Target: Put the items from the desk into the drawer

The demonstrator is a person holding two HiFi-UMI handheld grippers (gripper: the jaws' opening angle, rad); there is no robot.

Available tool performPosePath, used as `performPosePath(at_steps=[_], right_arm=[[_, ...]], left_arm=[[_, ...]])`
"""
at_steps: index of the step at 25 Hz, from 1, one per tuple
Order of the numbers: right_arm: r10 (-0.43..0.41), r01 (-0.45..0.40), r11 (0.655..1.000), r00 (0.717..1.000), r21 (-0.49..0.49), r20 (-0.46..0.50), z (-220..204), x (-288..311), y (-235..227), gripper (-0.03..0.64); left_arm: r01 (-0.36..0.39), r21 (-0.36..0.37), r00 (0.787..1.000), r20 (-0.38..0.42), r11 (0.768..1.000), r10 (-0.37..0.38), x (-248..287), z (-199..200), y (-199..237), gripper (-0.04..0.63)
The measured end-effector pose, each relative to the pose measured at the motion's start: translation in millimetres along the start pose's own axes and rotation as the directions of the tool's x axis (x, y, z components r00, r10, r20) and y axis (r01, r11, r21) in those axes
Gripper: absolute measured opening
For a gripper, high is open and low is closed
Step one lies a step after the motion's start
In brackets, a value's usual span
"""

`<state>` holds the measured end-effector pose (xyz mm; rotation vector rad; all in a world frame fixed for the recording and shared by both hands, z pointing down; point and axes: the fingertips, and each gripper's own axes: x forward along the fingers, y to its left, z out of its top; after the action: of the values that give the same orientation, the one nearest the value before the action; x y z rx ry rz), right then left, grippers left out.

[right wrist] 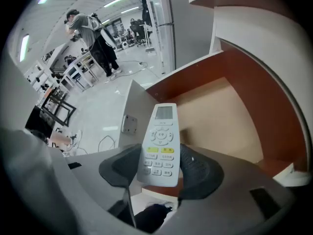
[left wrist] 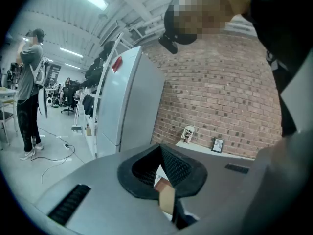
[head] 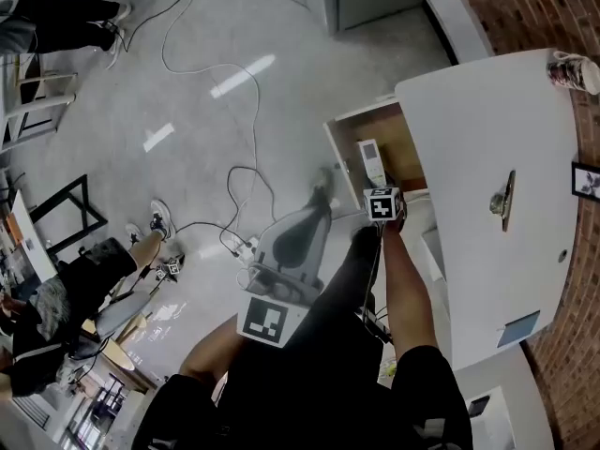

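My right gripper (right wrist: 161,169) is shut on the lower half of a white remote control (right wrist: 160,143), holding it upright over the open wooden drawer (right wrist: 222,114). In the head view the remote (head: 372,161) hangs above the drawer (head: 405,143), which is pulled out from the left side of the white desk (head: 469,157); the right gripper (head: 376,186) is just below it. My left gripper (head: 322,191) stays left of the drawer, clear of it. In its own view the left gripper (left wrist: 160,173) has its pads (left wrist: 178,168) together with nothing between them.
On the desk lie a patterned cup (head: 574,71), a small picture frame (head: 586,180), a metal clip-like object (head: 503,200) and a blue card (head: 520,329). Cables (head: 246,172) trail over the floor. A person (right wrist: 95,40) stands far off, and a brick wall (left wrist: 230,97) backs the desk.
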<state>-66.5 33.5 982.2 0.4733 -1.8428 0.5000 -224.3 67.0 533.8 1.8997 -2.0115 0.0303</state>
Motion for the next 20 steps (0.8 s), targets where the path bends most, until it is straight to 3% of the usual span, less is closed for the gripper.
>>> performPosePath(at_steps=[6,13,20], right_arm=[[-0.026,0.024,0.998,0.999,-0.063,-0.022,-9.5,21.7,1.5,0.239],[-0.063,0.058,0.996,0.995,-0.066,-0.074,-31.0,34.0,5.9,0.240],[-0.097,0.092,0.990,0.994,-0.110,-0.040,-27.8,34.4,3.0,0.239]], left_arm=[[-0.004,0.002,0.999,-0.032,1.000,0.004,-2.5,-15.0,8.6,0.000],[-0.019,-0.008,0.999,-0.048,1.000,0.019,-13.0,-24.2,20.3,0.000],[-0.029,-0.021,0.998,-0.057,0.999,0.028,-16.8,-28.1,22.5,0.000]])
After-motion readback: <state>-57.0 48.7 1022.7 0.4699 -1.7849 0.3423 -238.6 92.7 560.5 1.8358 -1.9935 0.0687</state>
